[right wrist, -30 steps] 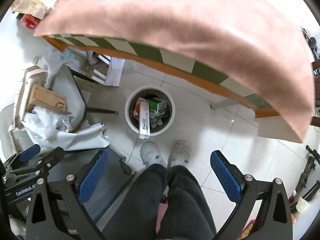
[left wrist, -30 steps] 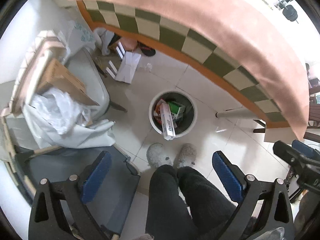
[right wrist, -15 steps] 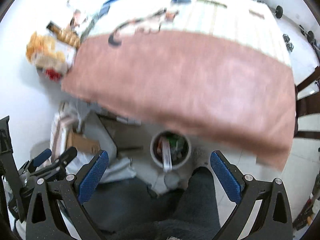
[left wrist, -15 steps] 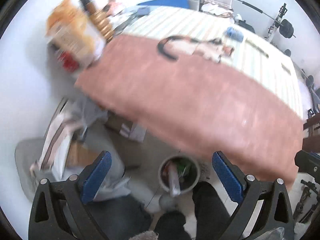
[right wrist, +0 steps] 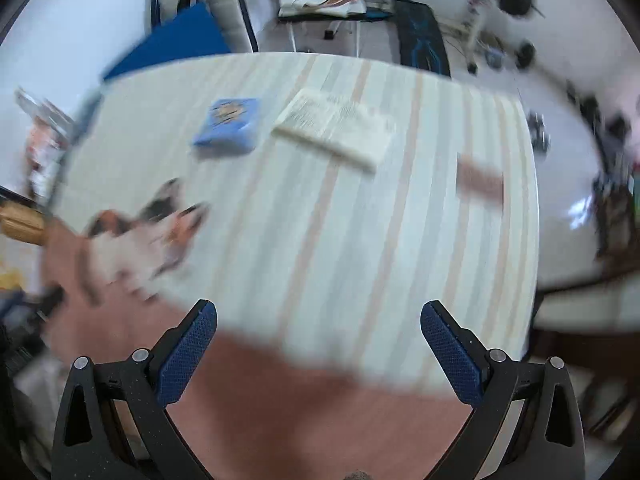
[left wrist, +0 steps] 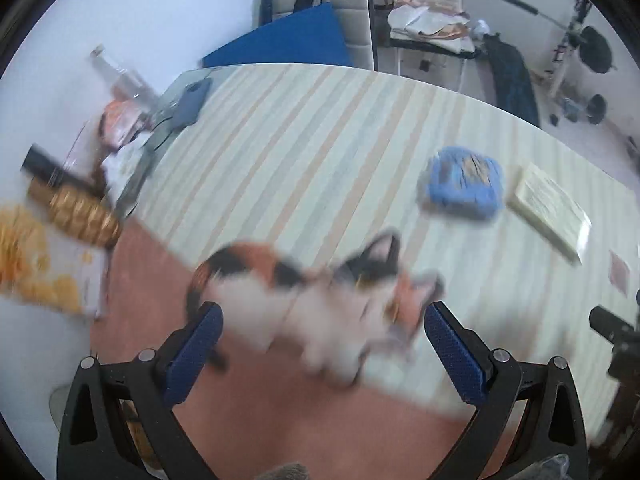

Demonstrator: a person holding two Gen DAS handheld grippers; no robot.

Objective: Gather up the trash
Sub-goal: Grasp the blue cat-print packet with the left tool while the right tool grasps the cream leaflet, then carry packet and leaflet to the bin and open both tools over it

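The room behind is a lived-in space with white walls: pale chairs (left wrist: 348,4) and a blue panel (left wrist: 288,40) stand past the far edge of the table, and exercise gear (left wrist: 592,48) sits toward the far right.

The table (right wrist: 320,220) fills most of both views, covered by a pale striped cloth (left wrist: 304,140), with a pink strip along the near edge. A calico cat (left wrist: 312,300), blurred, lies near that edge toward the left. Jars and snack packets (left wrist: 72,216) crowd the left edge.

The likely trash lies toward the far right of the table: a blue packet (left wrist: 460,188), just beside it a flat white box or leaflet (right wrist: 336,128), and well apart from both, near the right edge, a small brownish piece (right wrist: 480,180) too blurred to name.

The left gripper (left wrist: 324,356) hangs over the near edge just above the cat, jaws spread wide with nothing between them. The right gripper (right wrist: 320,352) is likewise spread and empty, over the near edge toward the middle.

Judging from this, all three pieces are untouched on the table and neither gripper carries anything, so picking them up is still to be done. No bin shows in either view.
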